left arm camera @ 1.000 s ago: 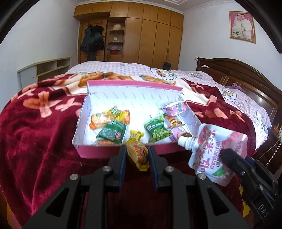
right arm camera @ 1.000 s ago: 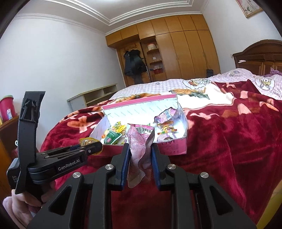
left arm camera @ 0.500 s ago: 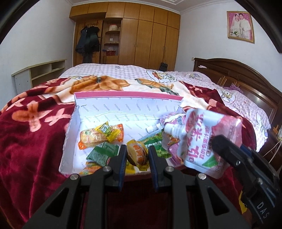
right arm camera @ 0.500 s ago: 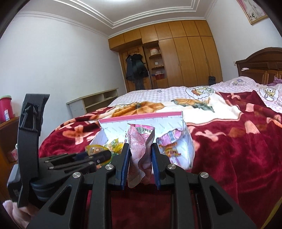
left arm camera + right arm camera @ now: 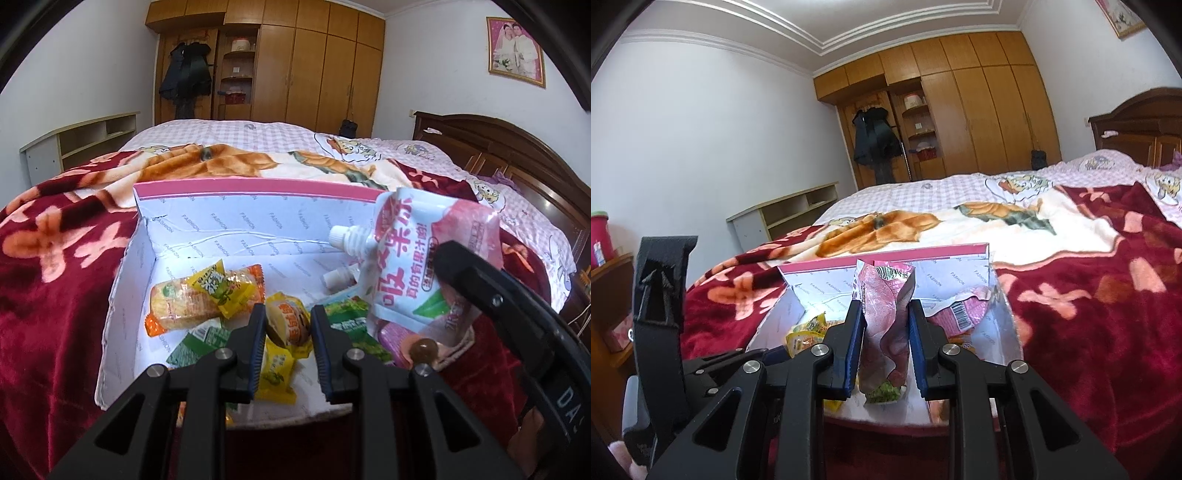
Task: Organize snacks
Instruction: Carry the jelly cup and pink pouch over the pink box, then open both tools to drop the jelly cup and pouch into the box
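A pink-edged white cardboard box (image 5: pixel 221 229) lies open on the bed and holds several snack packets. My left gripper (image 5: pixel 288 328) is shut on a small yellow-orange wrapped snack (image 5: pixel 290 323), held over the box's front part. My right gripper (image 5: pixel 884 325) is shut on a pink juice pouch (image 5: pixel 884 314) with a white spout, held over the box's right side. The pouch (image 5: pixel 417 273) and the right gripper's black body show in the left wrist view. The box (image 5: pixel 960 258) also shows in the right wrist view.
In the box lie an orange cracker packet (image 5: pixel 192 299), green packets (image 5: pixel 195 341) and a yellow packet (image 5: pixel 275 373). A red flowered blanket (image 5: pixel 55 295) covers the bed. A wooden headboard (image 5: pixel 517 147) stands to the right, a wardrobe (image 5: pixel 295 74) at the back.
Both grippers have moved forward with their snacks, from in front of the box to over its inside. Both stay shut.
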A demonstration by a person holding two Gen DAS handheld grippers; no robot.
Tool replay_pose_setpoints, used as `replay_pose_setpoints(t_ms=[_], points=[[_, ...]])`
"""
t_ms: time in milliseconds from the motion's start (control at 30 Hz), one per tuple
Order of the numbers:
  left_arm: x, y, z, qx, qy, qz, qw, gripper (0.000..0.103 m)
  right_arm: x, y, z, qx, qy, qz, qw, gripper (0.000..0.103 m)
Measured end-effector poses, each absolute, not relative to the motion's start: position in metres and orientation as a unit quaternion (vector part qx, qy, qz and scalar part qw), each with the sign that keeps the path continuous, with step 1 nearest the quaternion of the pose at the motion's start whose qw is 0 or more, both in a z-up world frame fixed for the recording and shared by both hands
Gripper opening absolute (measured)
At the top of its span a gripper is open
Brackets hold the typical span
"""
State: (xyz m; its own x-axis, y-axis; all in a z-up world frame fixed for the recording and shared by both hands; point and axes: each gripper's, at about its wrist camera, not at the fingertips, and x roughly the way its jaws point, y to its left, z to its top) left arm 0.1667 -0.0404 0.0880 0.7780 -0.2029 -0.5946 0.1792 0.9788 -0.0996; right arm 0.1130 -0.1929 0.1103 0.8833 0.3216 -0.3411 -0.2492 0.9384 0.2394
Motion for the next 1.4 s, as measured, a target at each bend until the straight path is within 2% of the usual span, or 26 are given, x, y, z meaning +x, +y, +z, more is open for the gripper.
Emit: replay_pose_setpoints(t_ms=[633,933,1067,1133,1300,1400], points=[[0.196,-0.04,0.07,-0.009,0.326,-0.09,0.941,0.027,0.161,-0.199,0.076,0.136,0.244,0.14,0.95,0.025],[0.195,-0.044,0.074,-0.006,0.322,-0.095,0.942,0.052,0.161,-0.203,0.076,0.14,0.249,0.139,0.948,0.027],[0.191,-0.046,0.079,0.002,0.316,-0.09,0.944,0.063,0.156,-0.206,0.08,0.146,0.246,0.14,0.948,0.036],[0.188,-0.045,0.08,0.001,0.315,-0.088,0.945,0.064,0.151,-0.208,0.083,0.146,0.241,0.141,0.949,0.039],[0.182,-0.042,0.085,-0.007,0.317,-0.086,0.945,0.065,0.143,-0.21,0.088,0.151,0.24,0.144,0.948,0.055],[0.176,-0.04,0.088,-0.008,0.314,-0.078,0.946,0.069,0.137,-0.21,0.09,0.149,0.239,0.148,0.948,0.057]])
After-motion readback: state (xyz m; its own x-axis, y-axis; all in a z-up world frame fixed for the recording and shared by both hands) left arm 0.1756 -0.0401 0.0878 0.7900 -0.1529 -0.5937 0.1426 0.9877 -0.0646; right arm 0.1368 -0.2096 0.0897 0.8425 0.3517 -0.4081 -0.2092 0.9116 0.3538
